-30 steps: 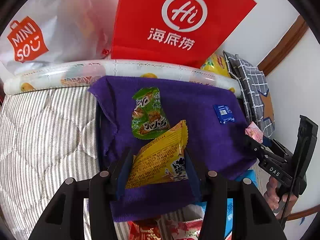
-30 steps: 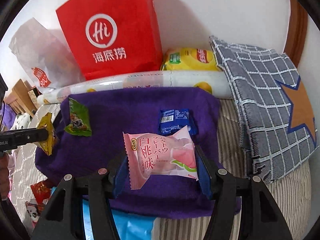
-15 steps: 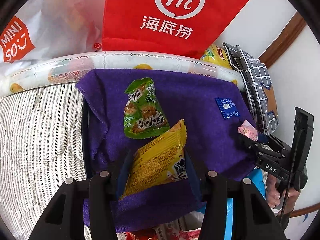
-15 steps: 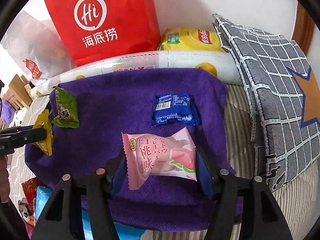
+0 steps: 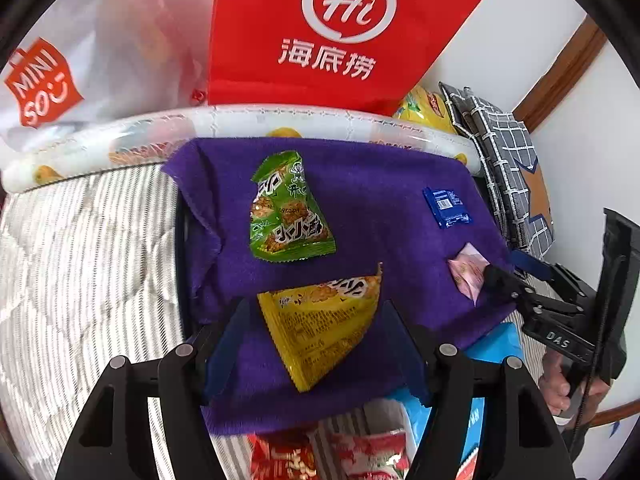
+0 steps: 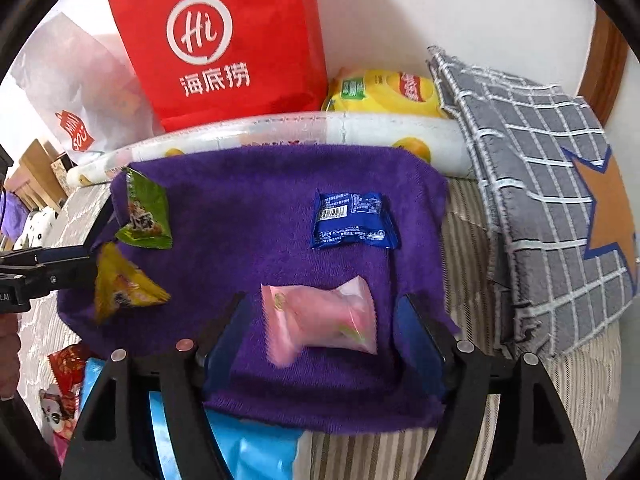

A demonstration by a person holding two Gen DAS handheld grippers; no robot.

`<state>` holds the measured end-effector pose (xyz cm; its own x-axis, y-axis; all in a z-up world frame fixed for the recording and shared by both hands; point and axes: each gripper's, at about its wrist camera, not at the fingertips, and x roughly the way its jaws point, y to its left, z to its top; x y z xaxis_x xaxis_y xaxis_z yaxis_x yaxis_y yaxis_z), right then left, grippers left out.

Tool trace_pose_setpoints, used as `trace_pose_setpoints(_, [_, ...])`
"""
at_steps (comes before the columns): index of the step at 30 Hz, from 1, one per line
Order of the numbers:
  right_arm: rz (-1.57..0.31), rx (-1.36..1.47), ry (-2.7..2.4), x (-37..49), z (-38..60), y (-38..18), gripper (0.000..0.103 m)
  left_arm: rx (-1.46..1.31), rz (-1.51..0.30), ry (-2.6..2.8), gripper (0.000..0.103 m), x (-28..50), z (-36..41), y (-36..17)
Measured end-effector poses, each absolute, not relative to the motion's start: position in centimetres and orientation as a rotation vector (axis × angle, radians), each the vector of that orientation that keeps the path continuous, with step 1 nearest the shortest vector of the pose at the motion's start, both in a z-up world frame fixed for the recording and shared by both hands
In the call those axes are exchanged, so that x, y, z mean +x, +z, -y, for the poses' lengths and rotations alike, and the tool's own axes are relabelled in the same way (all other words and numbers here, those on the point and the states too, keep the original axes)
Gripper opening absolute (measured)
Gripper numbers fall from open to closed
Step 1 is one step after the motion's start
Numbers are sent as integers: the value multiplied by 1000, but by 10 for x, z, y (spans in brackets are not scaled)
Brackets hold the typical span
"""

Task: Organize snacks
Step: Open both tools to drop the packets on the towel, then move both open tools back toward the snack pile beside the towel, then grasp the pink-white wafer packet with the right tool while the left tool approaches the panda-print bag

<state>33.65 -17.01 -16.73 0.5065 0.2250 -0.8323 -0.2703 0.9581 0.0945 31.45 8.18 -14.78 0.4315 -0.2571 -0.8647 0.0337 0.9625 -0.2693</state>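
Both sets of jaws spread wide, gripping nothing. Yellow packet (image 5: 320,322) loose between the left gripper (image 5: 316,344) fingers, pink packet (image 6: 320,326) between the right gripper (image 6: 320,340) – both on the purple towel (image 6: 248,216), near edge. Probably light, crinkly, slippery film, crushable contents – best pinched gently across the flat middle.

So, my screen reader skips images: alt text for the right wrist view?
The open right tongs frame a blurred pink snack packet on a purple towel. A blue packet lies beyond it.
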Motion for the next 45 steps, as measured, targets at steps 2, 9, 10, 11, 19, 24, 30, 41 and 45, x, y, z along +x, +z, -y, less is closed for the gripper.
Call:
trace_pose_setpoints(2, [-970,-47,282,326,174,-156,75,-214,-1097,-171,67,307,-82,-141])
trace_pose_setpoints(9, [-908,-15,250,284,189,-129,75,-176,-980,-149,67,265,-84,-110])
trace_pose_setpoints(10, [-896,-15,246,277,191,-126,75,-174,-976,-147,67,261,-84,-107])
trace_pose_setpoints(11, [-886,-17,244,271,192,-123,75,-171,-974,-143,67,257,-82,-105])
trace_pose_setpoints(19, [-877,0,234,223,211,-116,75,-180,-958,-126,67,213,-84,-92])
trace_pose_setpoints(24, [-951,31,279,201,214,-134,75,-210,-964,-124,67,190,-90,-93])
trace_pose_setpoints(30, [-1009,66,312,176,212,-158,75,-225,-979,-117,67,170,-96,-99])
trace_pose_setpoints(41, [-1068,233,320,172,210,-181,75,-210,-980,-137,67,153,-104,-101])
trace_pose_setpoints(45, [-1088,250,311,179,203,-188,75,-215,-985,-138,67,150,-109,-106])
